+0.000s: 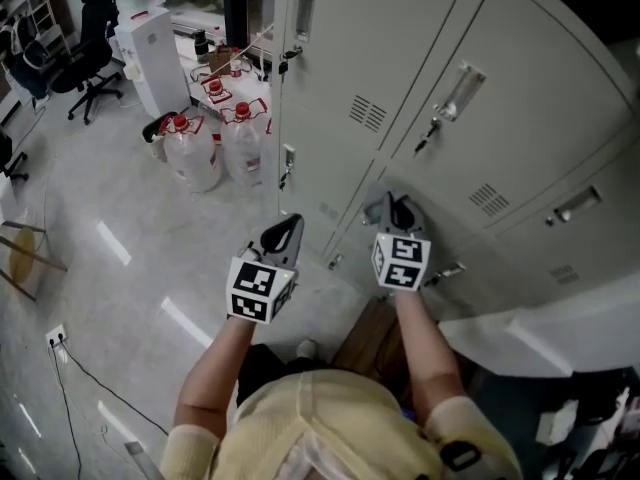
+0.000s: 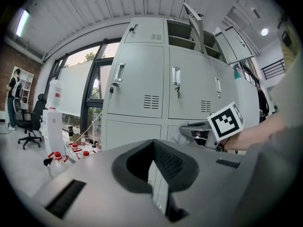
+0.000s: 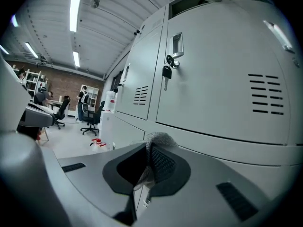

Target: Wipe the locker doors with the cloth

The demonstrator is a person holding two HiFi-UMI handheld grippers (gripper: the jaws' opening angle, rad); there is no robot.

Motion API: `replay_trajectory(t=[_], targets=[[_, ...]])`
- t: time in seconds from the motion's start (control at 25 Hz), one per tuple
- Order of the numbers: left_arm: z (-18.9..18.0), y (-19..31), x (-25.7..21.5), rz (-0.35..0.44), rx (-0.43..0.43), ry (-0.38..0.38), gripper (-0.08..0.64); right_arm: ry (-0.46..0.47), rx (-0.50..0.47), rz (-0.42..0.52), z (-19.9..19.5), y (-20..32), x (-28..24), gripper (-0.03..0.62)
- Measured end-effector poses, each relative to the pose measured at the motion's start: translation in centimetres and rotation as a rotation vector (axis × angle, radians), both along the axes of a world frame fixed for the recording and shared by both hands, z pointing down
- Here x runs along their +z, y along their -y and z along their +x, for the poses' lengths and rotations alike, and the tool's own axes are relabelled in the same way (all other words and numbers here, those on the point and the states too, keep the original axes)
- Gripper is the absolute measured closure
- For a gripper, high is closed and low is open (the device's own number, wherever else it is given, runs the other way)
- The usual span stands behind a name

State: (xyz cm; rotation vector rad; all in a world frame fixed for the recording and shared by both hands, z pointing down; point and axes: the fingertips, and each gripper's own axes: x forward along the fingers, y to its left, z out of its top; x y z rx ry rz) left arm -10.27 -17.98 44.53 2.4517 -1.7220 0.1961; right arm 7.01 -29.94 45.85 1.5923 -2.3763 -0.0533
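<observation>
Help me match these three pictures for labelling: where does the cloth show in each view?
Head view: at the right gripper's tip, centre right, too small to tell apart from it.
Left gripper view: probably the pale patch ahead of the right gripper, right of centre.
Right gripper view: the cloth is bunched between the shut jaws, lower centre.
Shared landmark: the red-capped water jugs on the floor, left in every view.

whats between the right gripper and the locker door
The grey cloth, pinched in the right gripper, pokes out toward the locker door; seen in right gripper view.
</observation>
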Motion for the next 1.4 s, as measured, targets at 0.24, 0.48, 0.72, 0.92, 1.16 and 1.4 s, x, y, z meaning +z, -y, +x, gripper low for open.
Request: replay_trajectory(t=[0.24, 0.48, 0.72, 0.92, 1.16, 1.4], targets=[[-0.8, 2.3, 0.4, -0.006, 0.017, -0.04, 0.558, -0.004, 0.055, 0.015, 0.2, 1.9, 0.0, 0.588], [-0.4, 5.1, 0.4, -0.022, 0.08, -0.039, 0.558, -0.007, 0.117, -0.014, 0.8, 2.9, 0.2, 0.588], [0.9, 7.0, -0.4, -0.019, 0.154, -0.025, 0.558, 0.001, 0.183, -0.011, 3.0, 2.8, 0.1, 0.588], [3.4, 7.9, -0.7, -0.031, 0.227, -0.044, 0.558, 0.013, 0.239, -0.009, 5.8, 1.8, 0.0, 0.588], [7.3, 8.4, -0.5, -0.025, 0.307, -0.015, 0.558, 0.01, 0.303, -0.006, 9.7, 0.6, 0.4, 0.588], [10.7, 8.5, -0.1, -0.027, 0.372, 0.002, 0.558, 0.004, 0.356, -0.018, 13.0, -0.5, 1.0, 0.588]])
